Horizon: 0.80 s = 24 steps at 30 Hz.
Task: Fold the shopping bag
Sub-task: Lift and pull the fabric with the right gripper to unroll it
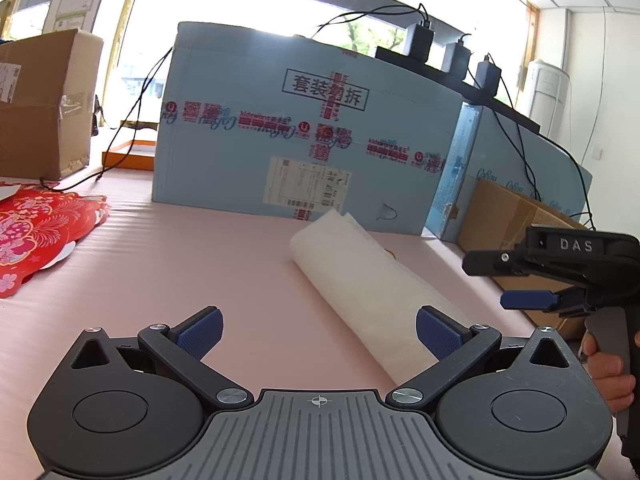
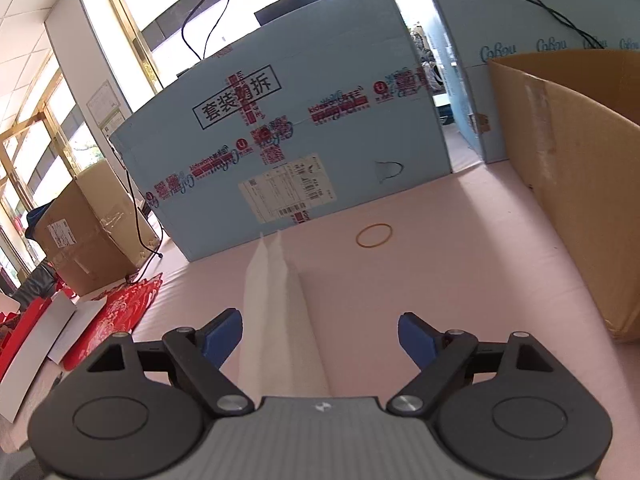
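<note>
Bright daylight, windows (image 1: 248, 8) blown out; fisheye-curved edges.

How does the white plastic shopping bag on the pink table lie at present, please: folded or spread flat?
Folded: the white plastic shopping bag lies as one narrow, layered strip on the pink table, with neither gripper touching it.
</note>
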Available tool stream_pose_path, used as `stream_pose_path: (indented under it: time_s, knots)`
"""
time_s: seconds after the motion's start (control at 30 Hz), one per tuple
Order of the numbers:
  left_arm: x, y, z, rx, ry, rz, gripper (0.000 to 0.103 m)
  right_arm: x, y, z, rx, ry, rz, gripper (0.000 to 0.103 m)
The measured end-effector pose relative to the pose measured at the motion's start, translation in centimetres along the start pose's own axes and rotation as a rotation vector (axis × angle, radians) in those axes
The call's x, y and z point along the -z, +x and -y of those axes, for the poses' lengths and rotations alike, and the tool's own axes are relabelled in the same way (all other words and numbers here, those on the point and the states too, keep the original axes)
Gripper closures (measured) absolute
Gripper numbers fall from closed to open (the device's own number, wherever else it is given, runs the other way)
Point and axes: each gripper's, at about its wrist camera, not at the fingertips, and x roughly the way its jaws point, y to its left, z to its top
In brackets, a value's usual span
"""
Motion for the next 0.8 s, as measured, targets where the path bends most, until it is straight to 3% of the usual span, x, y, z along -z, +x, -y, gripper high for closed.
stream_pose_path:
  time_s: [0.27,0.5,0.63,0.8]
  knots:
    - [-0.5,-0.8,2.2,0.007,0.020,0.023,0.000,3.3,-2.2,4.1,0.067,-0.028,-0.041,0.016]
    - [0.5,-1.1,2.7,-0.047,0.049,-0.021,0.000,5.8,-2.7,3.5,0.000,-0.084,-0.065,0.016]
    - [1.7,-1.8,0.6,-0.027,-0.076,-0.085,0.000,7.2,-3.3,1.8,-0.051,-0.163,-0.052,0.016]
    - [3.1,-1.8,-0.7,0.010,-0.166,-0.123,0.000,8.7,-3.1,-1.1,-0.051,-0.299,-0.066,0.016]
